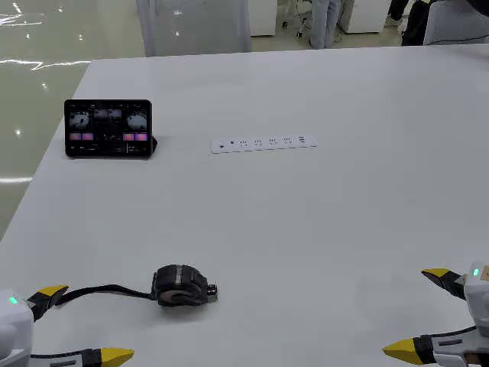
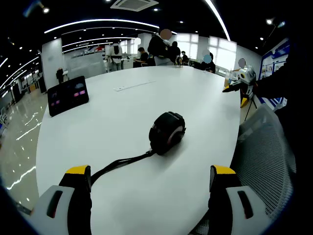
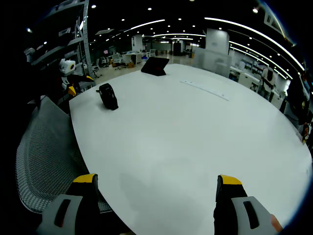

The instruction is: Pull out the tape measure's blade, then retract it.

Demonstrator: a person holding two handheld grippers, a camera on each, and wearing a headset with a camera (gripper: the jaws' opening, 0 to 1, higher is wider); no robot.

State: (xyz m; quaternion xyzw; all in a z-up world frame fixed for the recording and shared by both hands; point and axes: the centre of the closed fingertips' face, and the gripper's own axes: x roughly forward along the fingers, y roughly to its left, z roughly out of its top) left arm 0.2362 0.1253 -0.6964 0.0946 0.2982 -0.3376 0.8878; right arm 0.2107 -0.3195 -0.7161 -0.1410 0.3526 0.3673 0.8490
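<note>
Pretty much square one here, as far as I can tell. The tape measure (image 1: 182,286) is lying on the white surface (image 1: 321,214) near the person's edge, over on the left side, with its black strap (image 1: 99,290) trailing off toward the left claw (image 1: 82,323). No blade is out at all. There's just what looks like the little end tab (image 1: 215,290) sitting at the mouth of the case, so I'd say both the pull and the retract are left to do. The left claw is spread wide with nothing between its yellow tips. In the left gripper view the case sits just ahead of it and the strap runs back toward one tip, though I can't tell if it actually touches. The right claw (image 1: 416,311) is also wide open and empty, well apart from the tape measure on the far right, and in the right gripper view the case is a small dark lump way off to the side. A tablet (image 1: 108,128) and a power strip (image 1: 263,143) sit further back and aren't involved. My guess is one claw needs to pin or grip the case while the other catches that tab — fiddly, since the tab is tiny and the case could slide on that slick top.
</note>
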